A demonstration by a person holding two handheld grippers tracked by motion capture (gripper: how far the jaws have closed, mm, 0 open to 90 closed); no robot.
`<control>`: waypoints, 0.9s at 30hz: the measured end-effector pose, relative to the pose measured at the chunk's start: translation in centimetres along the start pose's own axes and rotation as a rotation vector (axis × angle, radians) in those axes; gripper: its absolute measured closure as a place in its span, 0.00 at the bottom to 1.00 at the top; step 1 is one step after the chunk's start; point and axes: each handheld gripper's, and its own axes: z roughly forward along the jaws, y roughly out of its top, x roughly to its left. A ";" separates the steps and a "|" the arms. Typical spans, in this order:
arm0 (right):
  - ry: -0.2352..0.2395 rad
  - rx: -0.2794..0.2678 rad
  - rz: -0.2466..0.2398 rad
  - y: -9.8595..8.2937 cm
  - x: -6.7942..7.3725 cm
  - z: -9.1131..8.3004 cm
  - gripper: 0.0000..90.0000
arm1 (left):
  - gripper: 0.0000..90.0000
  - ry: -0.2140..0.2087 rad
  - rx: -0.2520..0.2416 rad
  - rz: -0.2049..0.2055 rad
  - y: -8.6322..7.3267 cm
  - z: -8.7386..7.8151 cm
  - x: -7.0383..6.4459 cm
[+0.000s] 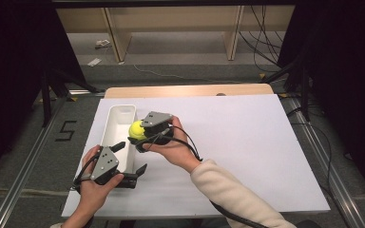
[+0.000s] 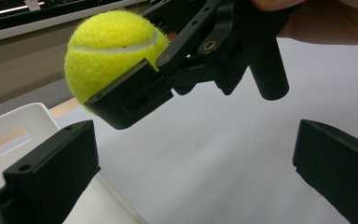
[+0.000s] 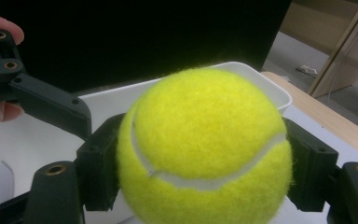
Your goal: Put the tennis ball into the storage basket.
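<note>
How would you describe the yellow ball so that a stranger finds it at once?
On the white board covering the table, find the long white bin near its left edge. At the bin's right rim, the right gripper clamps the tennis ball between its black jaws. It is the one fuzzy, bright yellow thing here.

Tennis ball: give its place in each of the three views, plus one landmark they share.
High view: the tennis ball sits left of centre, clamped in the right gripper beside the white bin.
Left gripper view: upper left, above the bin's corner.
Right gripper view: centre, between the black jaws.
Shared landmark: the white bin.
</note>
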 end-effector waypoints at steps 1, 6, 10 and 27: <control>0.000 0.001 -0.001 0.1 0.0 0.0 0.30 | 0.00 -0.002 -0.001 0.005 0.0 0.0 0.0; -0.001 -0.002 -0.004 0.4 0.0 0.0 0.30 | 0.00 -0.070 -0.003 -0.228 -0.3 0.1 -1.7; 0.002 0.002 -0.010 0.5 0.1 0.1 0.30 | 0.00 -0.071 0.000 -0.227 -0.3 0.1 -1.7; 0.007 -0.003 -0.011 1.1 0.2 0.7 0.30 | 0.00 -0.070 -0.002 -0.226 -0.3 0.1 -1.7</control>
